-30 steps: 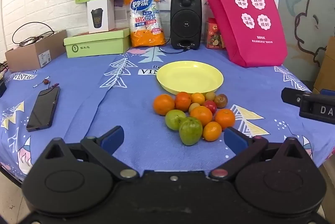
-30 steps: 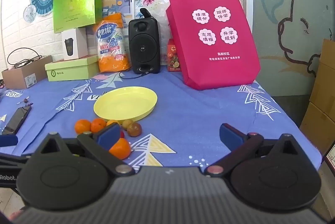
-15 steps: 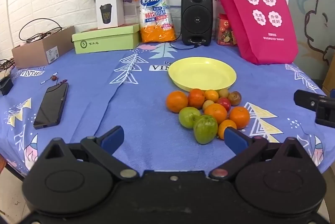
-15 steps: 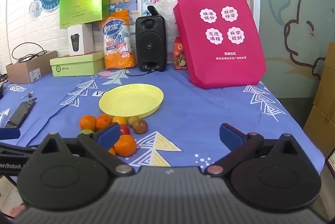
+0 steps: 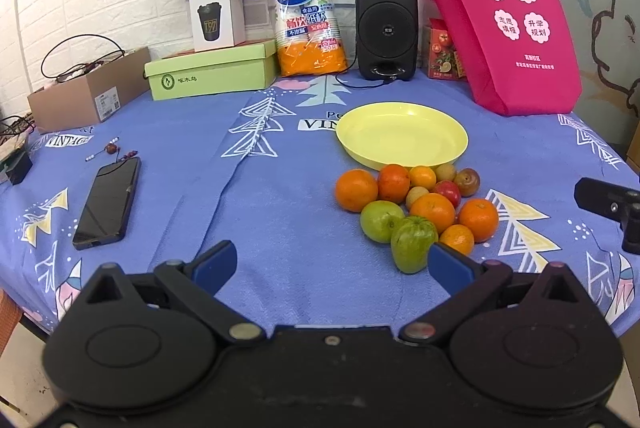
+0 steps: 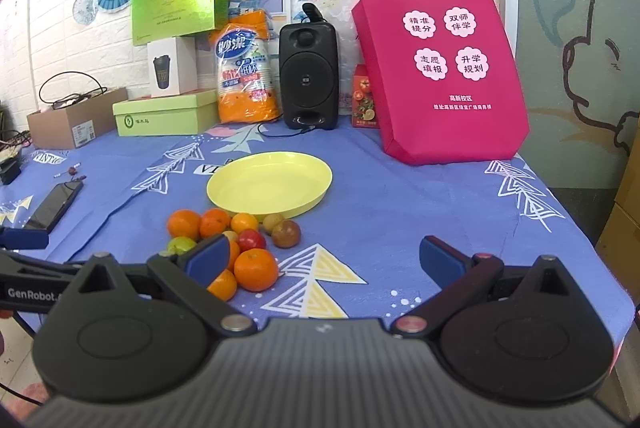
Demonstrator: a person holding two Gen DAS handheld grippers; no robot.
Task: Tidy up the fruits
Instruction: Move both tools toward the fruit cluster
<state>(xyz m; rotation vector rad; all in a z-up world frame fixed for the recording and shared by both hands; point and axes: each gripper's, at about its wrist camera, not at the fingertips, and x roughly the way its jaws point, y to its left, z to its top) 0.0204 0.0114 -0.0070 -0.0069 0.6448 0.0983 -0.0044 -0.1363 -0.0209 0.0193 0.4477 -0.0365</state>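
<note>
Orange and green fruits (image 5: 416, 211) lie seemingly just beyond the open left claw (image 5: 332, 262).

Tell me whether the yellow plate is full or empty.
Empty: the round yellow plastic plate shows bare inside; the fruit pile sits on the cloth beside it.

Over the last second both claws have moved in toward the fruit while staying spread wide with nothing between their fingers. The left claw (image 5: 332, 264) has shifted left and closer, so the pile of fruit (image 5: 416, 211) now sits right of centre, and its right finger now overlaps the green fruit (image 5: 412, 242). In the right wrist view the right claw (image 6: 324, 260) has advanced, and the yellow plate (image 6: 270, 183) appears larger and more central.
</note>
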